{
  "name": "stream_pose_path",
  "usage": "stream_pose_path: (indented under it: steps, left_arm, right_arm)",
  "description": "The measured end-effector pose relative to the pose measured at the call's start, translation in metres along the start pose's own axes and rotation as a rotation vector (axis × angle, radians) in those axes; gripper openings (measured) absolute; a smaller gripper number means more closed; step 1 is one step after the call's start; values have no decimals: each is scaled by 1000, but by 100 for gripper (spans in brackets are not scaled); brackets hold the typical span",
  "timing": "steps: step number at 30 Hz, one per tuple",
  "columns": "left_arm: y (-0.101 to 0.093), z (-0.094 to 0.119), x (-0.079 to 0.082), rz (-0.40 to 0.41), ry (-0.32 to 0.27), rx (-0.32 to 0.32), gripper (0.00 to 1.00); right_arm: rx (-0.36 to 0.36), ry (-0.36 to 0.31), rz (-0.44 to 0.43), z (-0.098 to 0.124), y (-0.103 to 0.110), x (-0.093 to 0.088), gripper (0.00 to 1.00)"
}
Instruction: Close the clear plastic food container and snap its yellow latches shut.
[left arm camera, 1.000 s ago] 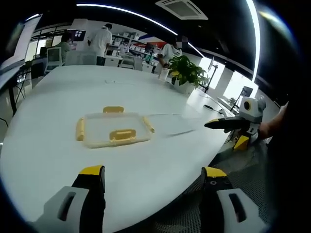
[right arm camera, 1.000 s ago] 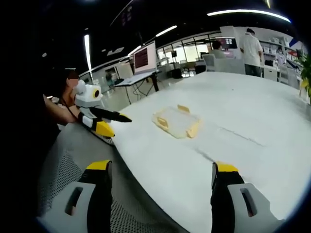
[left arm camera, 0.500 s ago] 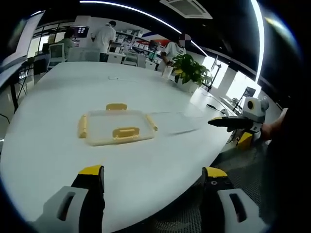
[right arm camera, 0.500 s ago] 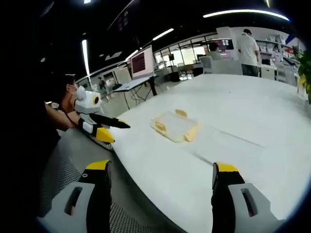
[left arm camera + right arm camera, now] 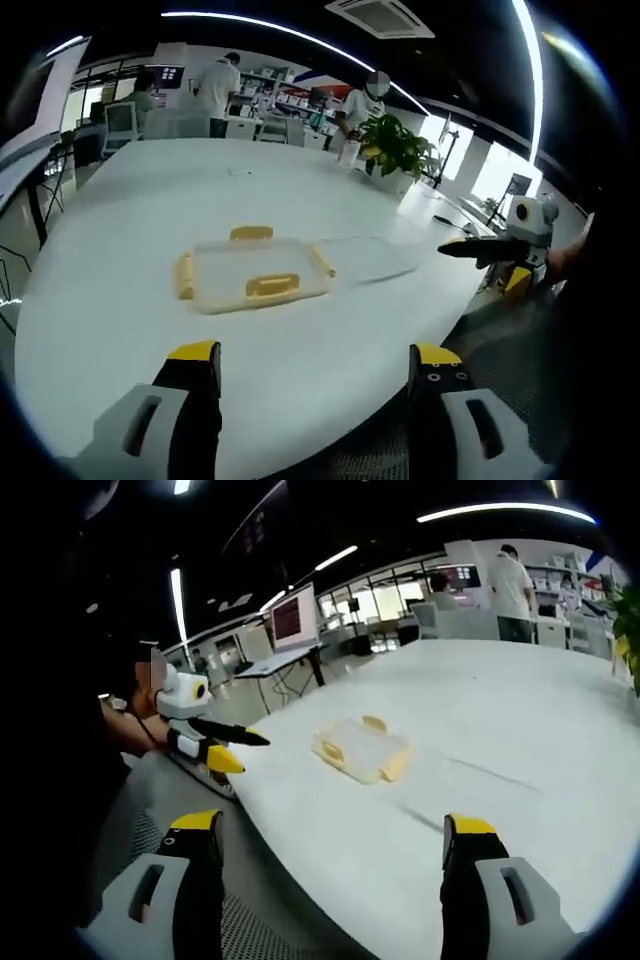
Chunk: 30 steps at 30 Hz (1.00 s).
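We see a wide white table [image 5: 120,240], and on it the clear container [image 5: 255,275] lies flat, its yellow latches [image 5: 272,286] at the edges. Our left gripper [image 5: 312,415] and right gripper [image 5: 335,885] both stand spread, empty, held off the table's near edge, well apart from the container ahead.

Each gripper is built alike: two black fingers capped with yellow tips, set on pale grey housings that each carry a dark slot. On the left gripper [image 5: 310,365] the fingers [image 5: 195,395] show this plainly, and the right gripper [image 5: 335,835] matches it. Seen from the side, the left gripper has a white rounded body, slim black fingers and a yellow block beneath. The person's clothing looks dark.
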<state>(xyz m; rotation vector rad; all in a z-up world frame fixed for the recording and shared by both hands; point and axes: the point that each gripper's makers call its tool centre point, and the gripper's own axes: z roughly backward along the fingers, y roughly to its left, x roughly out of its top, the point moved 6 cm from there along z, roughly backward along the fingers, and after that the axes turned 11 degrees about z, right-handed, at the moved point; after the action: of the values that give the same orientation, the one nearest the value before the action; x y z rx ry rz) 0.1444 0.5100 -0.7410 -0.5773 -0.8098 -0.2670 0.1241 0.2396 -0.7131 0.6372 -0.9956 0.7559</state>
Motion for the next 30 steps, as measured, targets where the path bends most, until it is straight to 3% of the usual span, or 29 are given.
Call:
stream_pose_path:
  steps: [8,10,13,16,18,21,30]
  left_arm:
    - [-7,-4,-1,1,22,-53,76]
    - [-6,-4,0,26,18,-69,81]
    - [-5,-2,6,30,12,-82,83]
    - [-2,-3,10,29,8,-96,86]
    - [-7,-4,16,44,-44,-154,95]
    - [-1,-5,12,37,-3,-133,95]
    - [1,-4,18,59,-10,-151,98]
  right_arm:
    - [8,-15,4,-8,0,12,88]
    - [34,73,26,-8,3,2,87]
    - [44,116,74,-8,4,0,84]
    - [46,64,71,-11,4,11,86]
    - [50,51,72,-14,2,16,88]
    - [39,65,90,-17,-1,15,86]
    - [33,18,67,-34,6,31,88]
